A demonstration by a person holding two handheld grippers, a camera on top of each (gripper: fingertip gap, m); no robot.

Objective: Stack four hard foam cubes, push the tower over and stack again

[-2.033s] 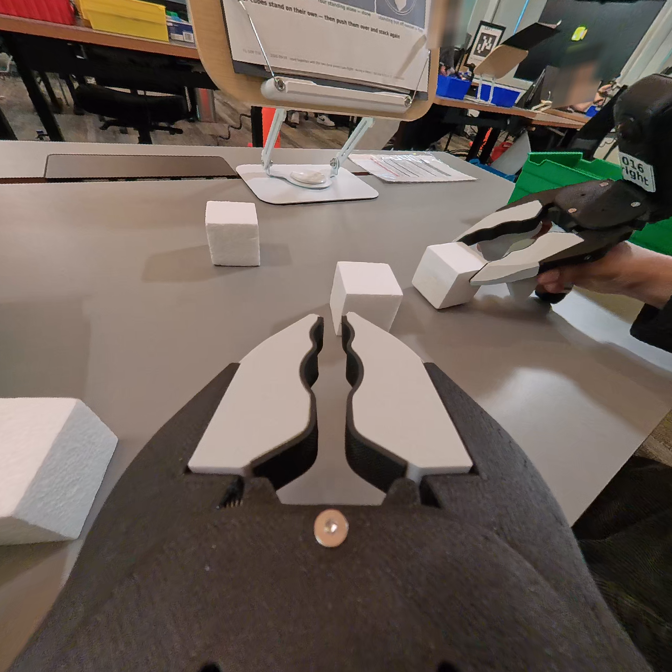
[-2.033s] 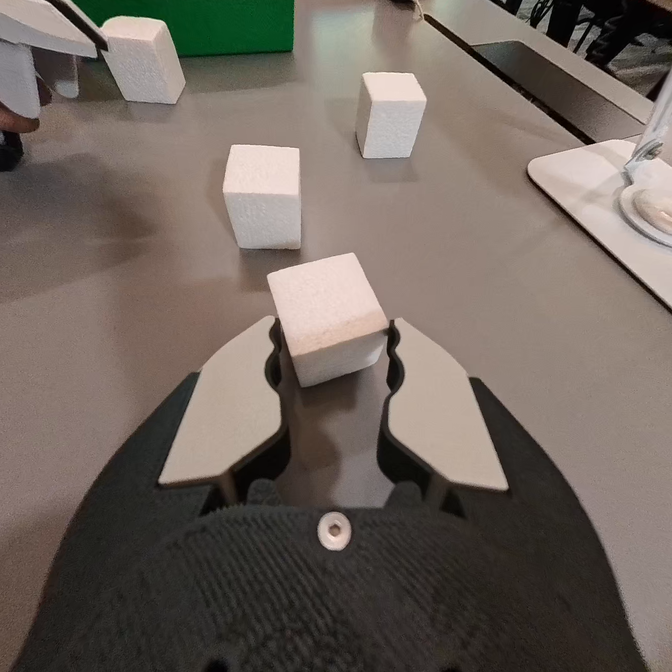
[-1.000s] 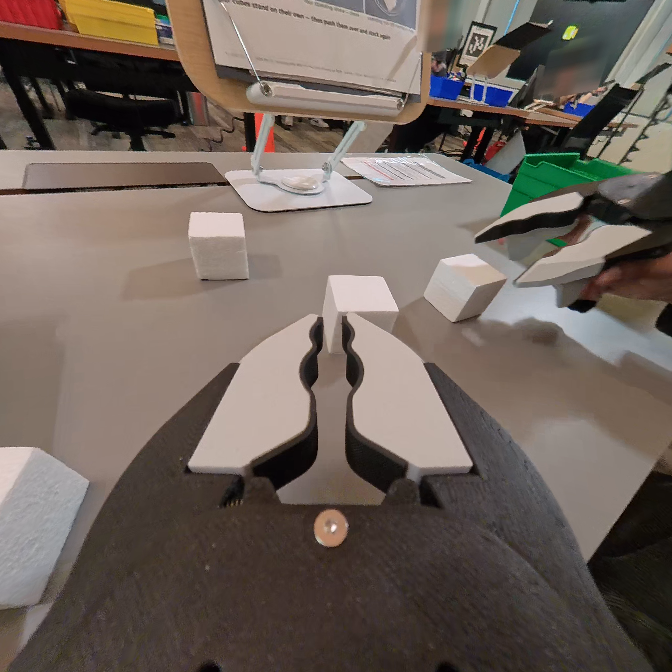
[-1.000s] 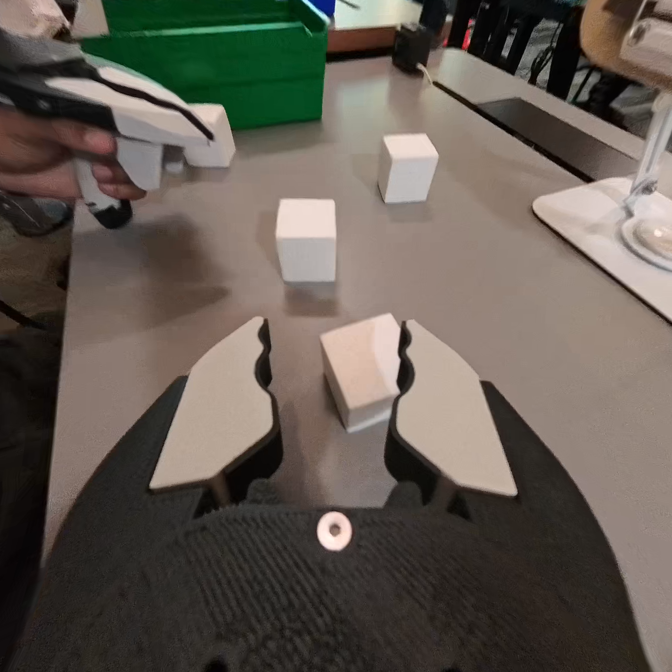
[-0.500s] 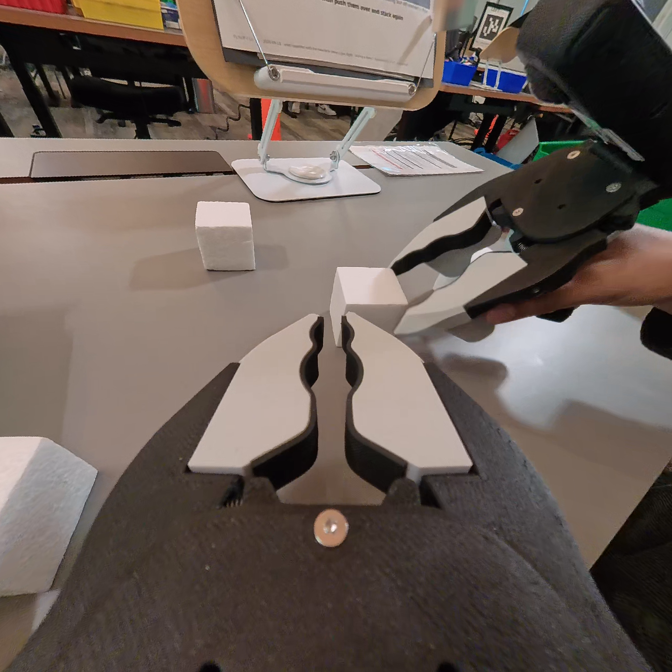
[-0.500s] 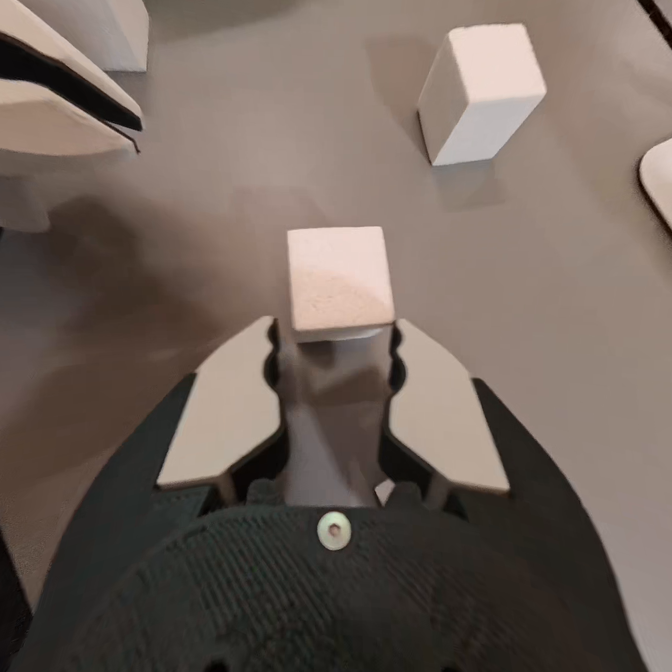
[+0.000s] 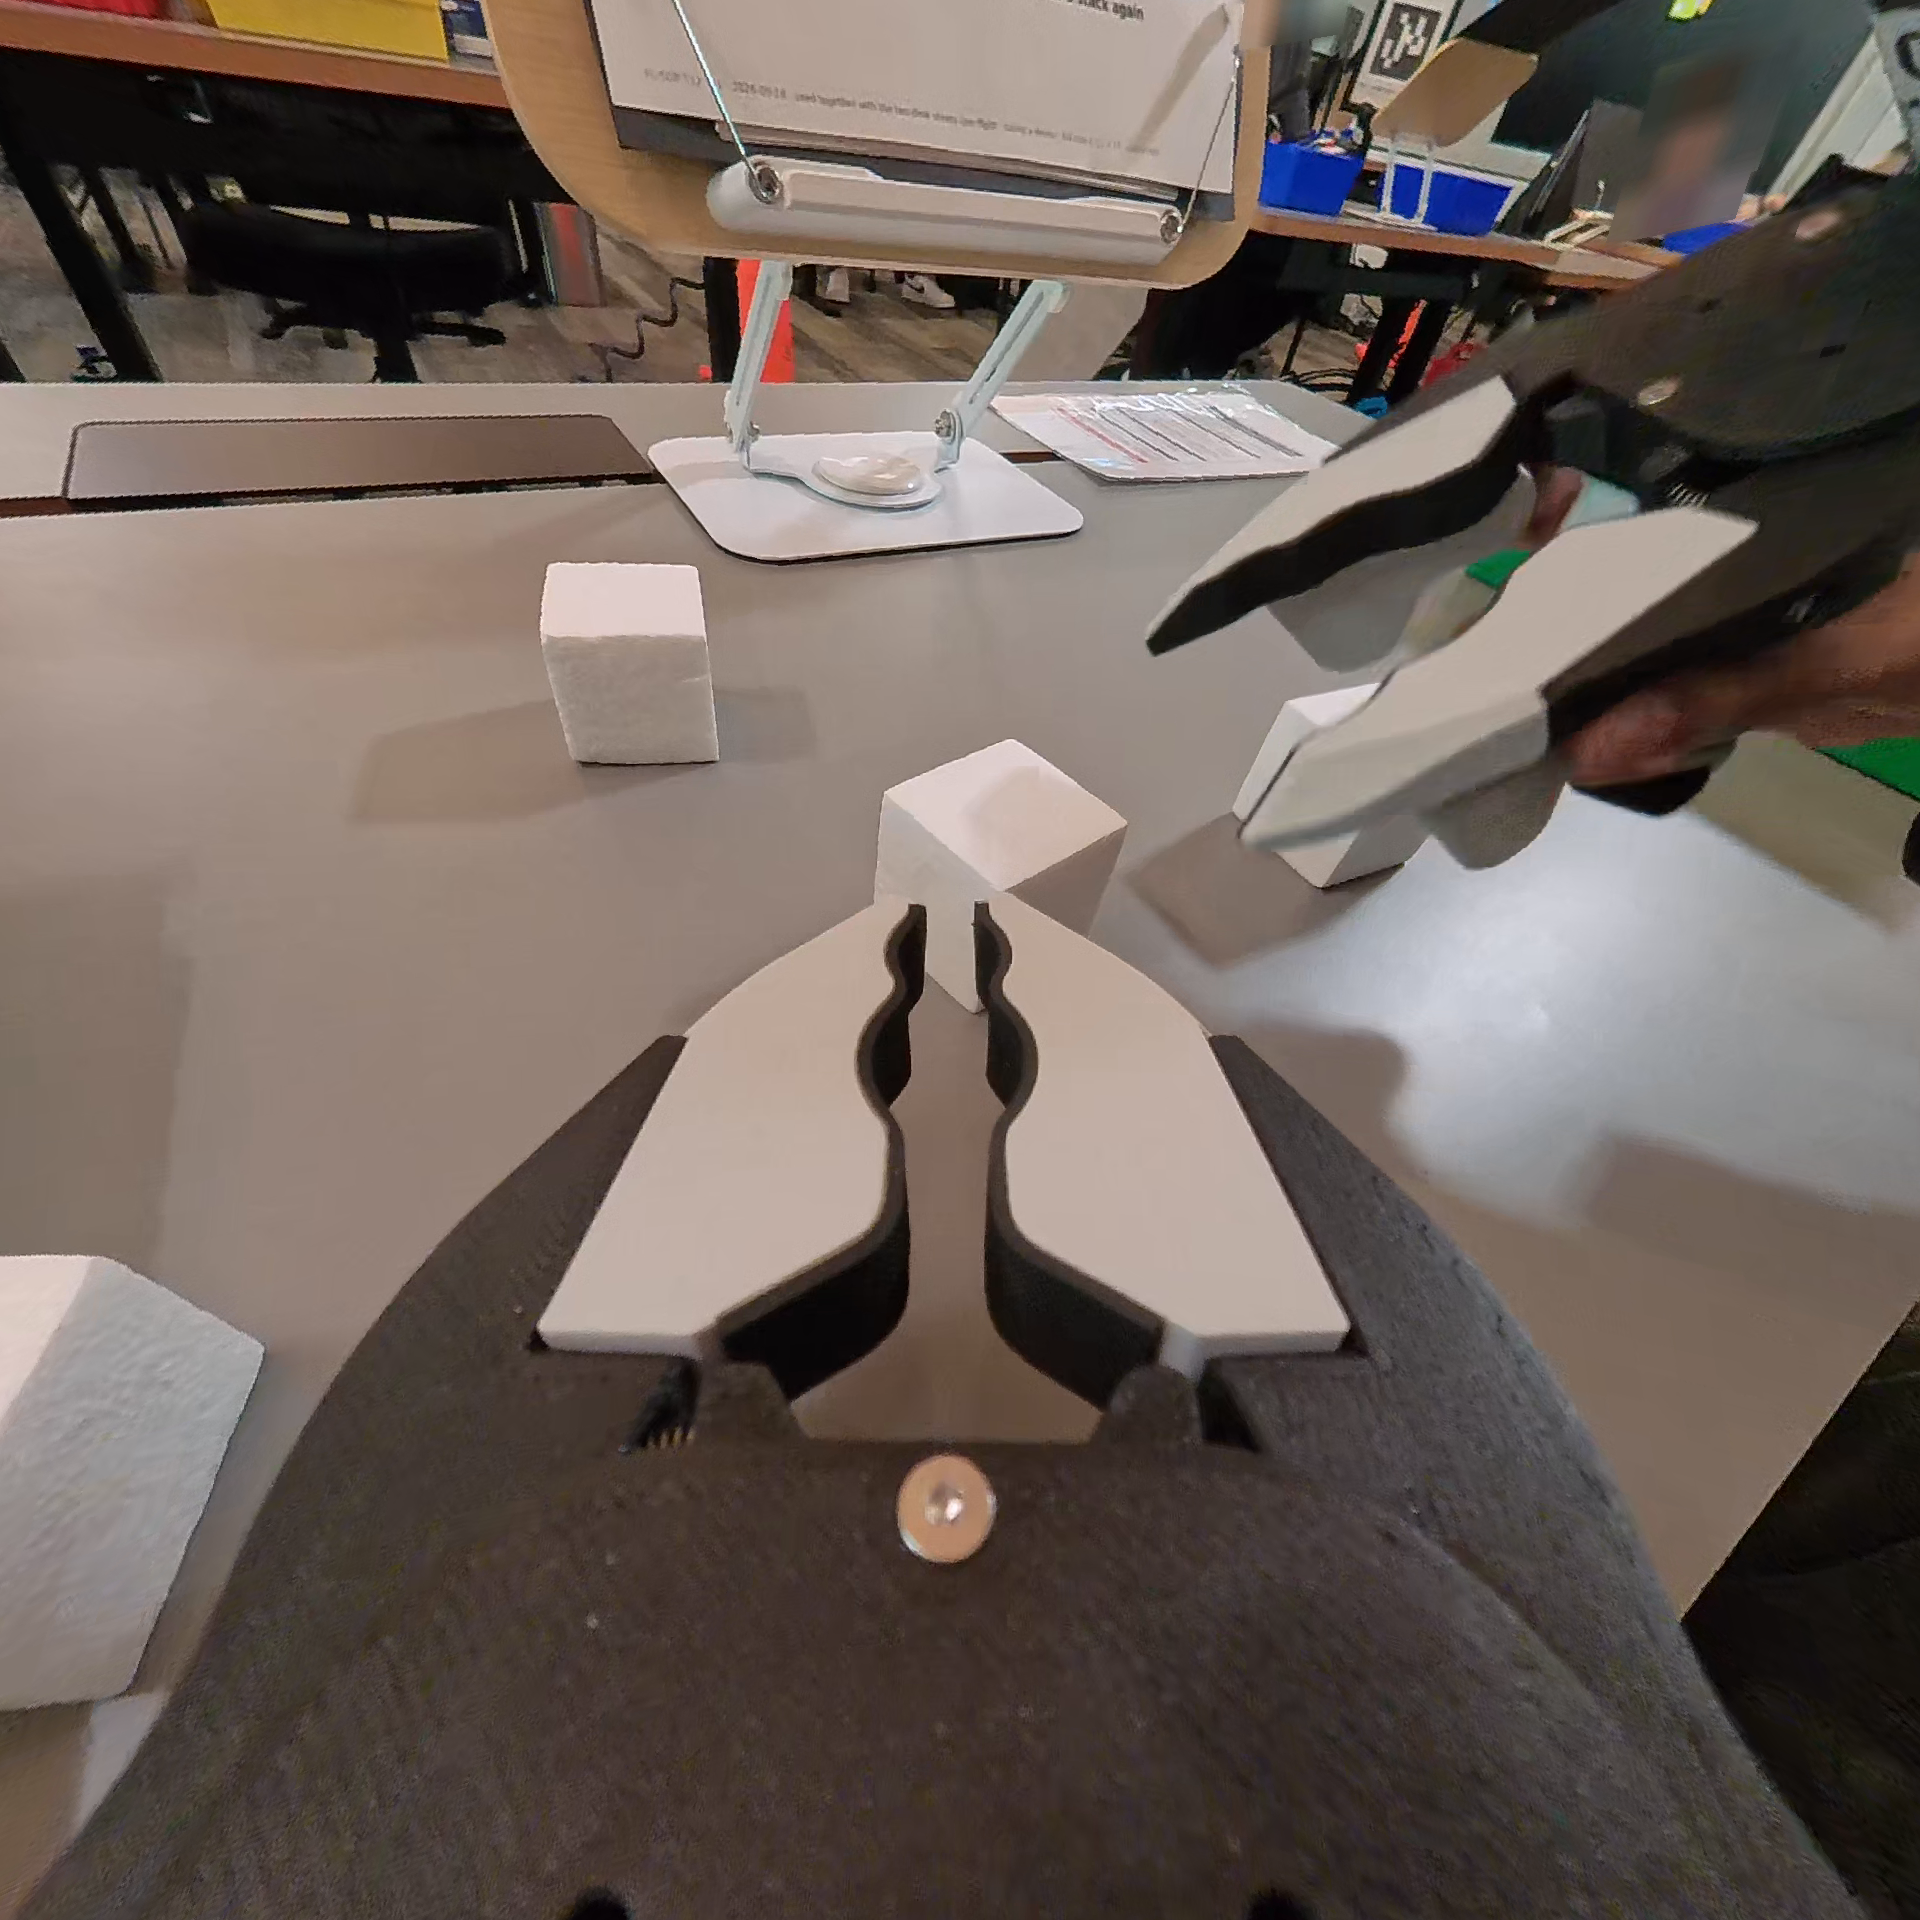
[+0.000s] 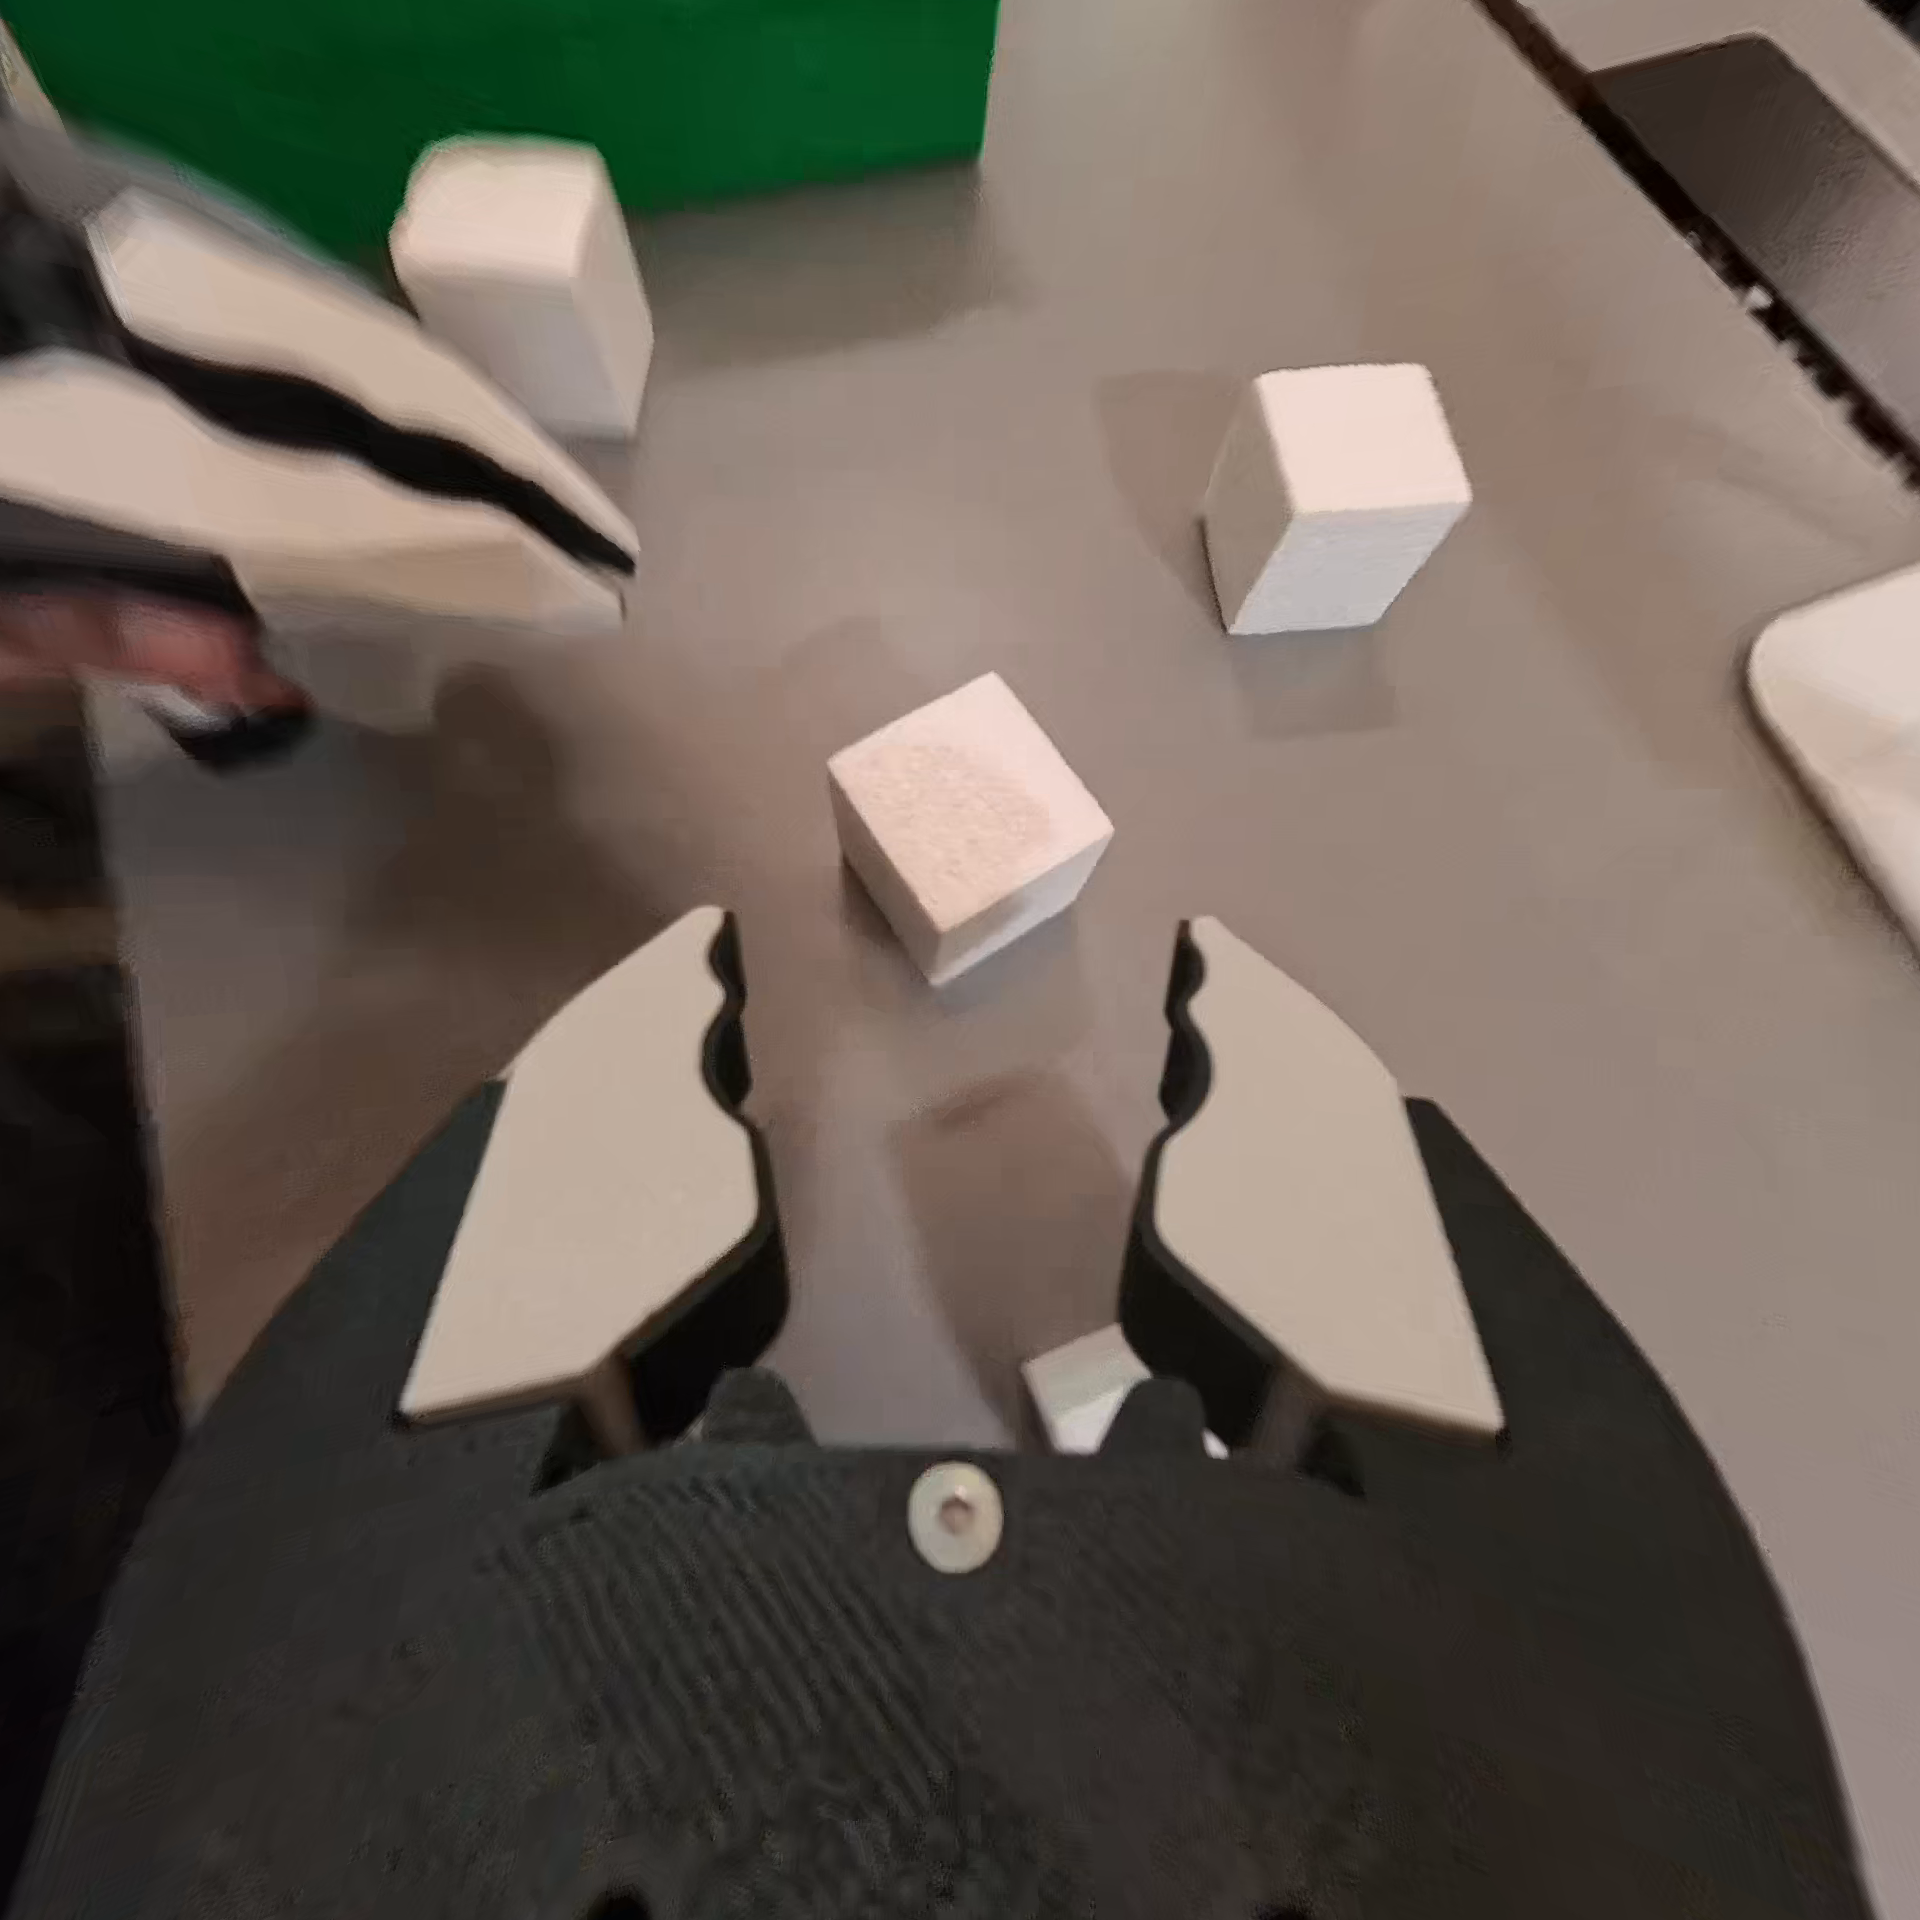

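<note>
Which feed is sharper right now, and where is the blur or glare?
Left wrist view is sharp: the middle cube is crisp, with glare on the table at right and slight blur on the right gripper. Right wrist view is motion-blurred throughout, worst on the left gripper; the middle cube is soft.

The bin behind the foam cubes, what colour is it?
Green bin, plain; clearest in the right wrist view.

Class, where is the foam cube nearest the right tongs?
In the right wrist view, the foam cube sits on the grey table, just ahead of the open right tongs, untouched.
</note>
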